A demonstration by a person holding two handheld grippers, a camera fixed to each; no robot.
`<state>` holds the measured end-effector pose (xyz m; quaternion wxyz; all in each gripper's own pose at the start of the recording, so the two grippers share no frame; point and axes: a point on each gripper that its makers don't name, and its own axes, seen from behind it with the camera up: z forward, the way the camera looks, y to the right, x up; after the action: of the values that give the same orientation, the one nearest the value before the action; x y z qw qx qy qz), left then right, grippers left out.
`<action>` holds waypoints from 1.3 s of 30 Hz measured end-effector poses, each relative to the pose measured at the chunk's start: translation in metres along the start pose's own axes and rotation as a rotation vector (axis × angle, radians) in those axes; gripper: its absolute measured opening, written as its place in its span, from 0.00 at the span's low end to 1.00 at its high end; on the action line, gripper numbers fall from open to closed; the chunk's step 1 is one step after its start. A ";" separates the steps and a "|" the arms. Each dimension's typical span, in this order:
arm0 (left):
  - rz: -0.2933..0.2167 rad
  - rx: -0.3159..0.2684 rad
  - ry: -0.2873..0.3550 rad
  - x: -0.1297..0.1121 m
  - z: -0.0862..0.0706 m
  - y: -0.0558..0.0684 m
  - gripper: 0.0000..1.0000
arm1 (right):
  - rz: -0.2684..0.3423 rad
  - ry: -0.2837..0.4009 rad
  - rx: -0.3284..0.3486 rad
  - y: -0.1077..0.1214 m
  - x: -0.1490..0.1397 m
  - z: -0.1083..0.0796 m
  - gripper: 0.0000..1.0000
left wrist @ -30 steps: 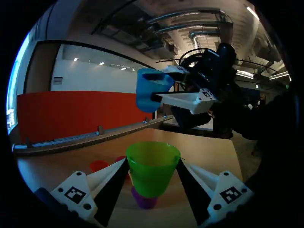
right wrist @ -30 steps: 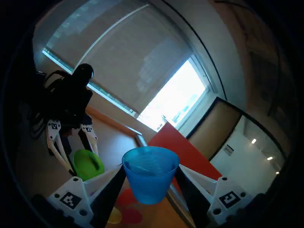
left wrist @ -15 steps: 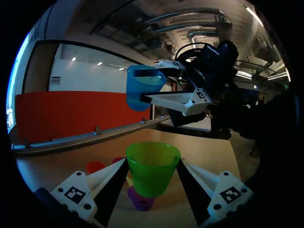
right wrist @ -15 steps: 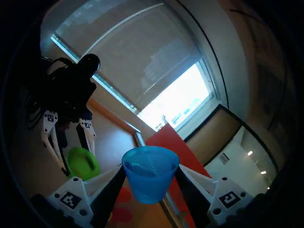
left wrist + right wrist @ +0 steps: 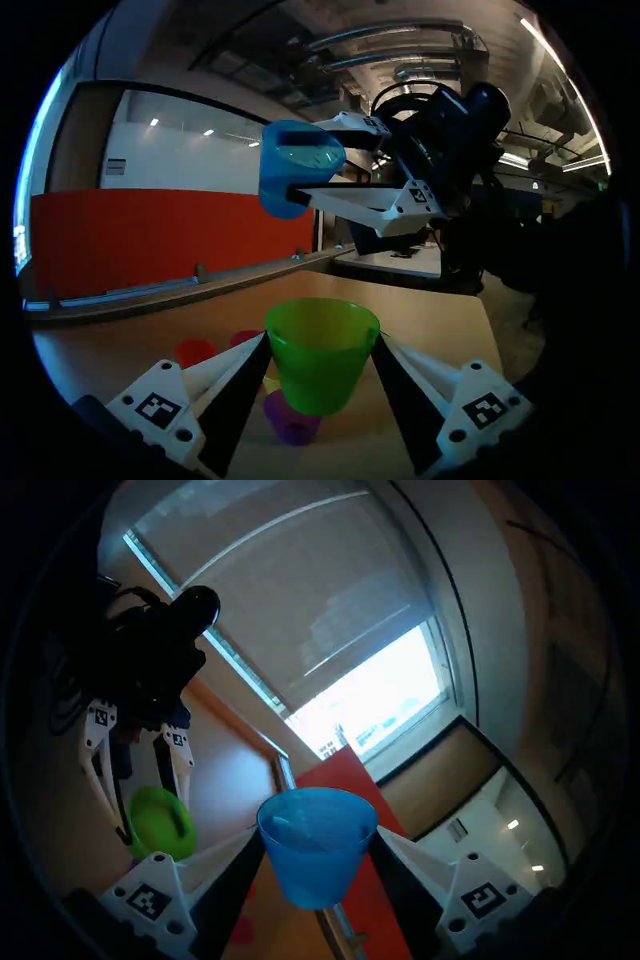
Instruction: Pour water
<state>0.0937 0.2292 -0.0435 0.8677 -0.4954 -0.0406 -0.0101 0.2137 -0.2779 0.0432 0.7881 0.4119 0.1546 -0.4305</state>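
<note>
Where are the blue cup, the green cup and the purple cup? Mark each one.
blue cup (image 5: 318,864), right gripper view, on its front wall.
green cup (image 5: 322,368), left gripper view, on its front wall.
purple cup (image 5: 292,424), left gripper view, on its side, below the green cup.

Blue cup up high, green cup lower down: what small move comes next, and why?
Probably bring the right hand-held gripper down and across, so the translucent blue plastic cup it grips sits over the green plastic cup in the left hand-held gripper. The blue cup is tilted but high and off to one side, so pouring now might miss.
</note>
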 end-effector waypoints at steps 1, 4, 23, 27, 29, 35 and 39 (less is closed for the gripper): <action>0.000 0.000 -0.001 0.000 0.000 0.000 0.86 | -0.006 -0.001 -0.001 0.001 0.000 0.000 0.90; 0.001 -0.001 -0.004 -0.001 0.001 0.001 0.86 | -0.024 -0.005 -0.002 0.003 0.001 0.001 0.89; 0.005 -0.009 -0.005 0.002 0.004 0.004 0.86 | -0.153 -0.005 -0.022 0.009 0.009 0.003 0.89; 0.005 -0.009 -0.004 0.003 0.004 0.004 0.86 | -0.170 -0.005 -0.023 0.009 0.011 0.002 0.89; 0.006 -0.010 -0.005 0.003 0.004 0.005 0.86 | -0.178 -0.005 -0.023 0.009 0.012 0.002 0.89; 0.011 -0.012 -0.010 0.002 0.005 0.006 0.86 | -0.200 -0.006 -0.026 0.008 0.013 0.001 0.89; 0.012 -0.012 -0.011 0.002 0.004 0.006 0.86 | -0.212 -0.006 -0.031 0.008 0.014 0.000 0.89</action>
<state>0.0957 0.2361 -0.0461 0.8645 -0.5008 -0.0423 -0.0026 0.2286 -0.2834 0.0392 0.7449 0.3799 0.2015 -0.5101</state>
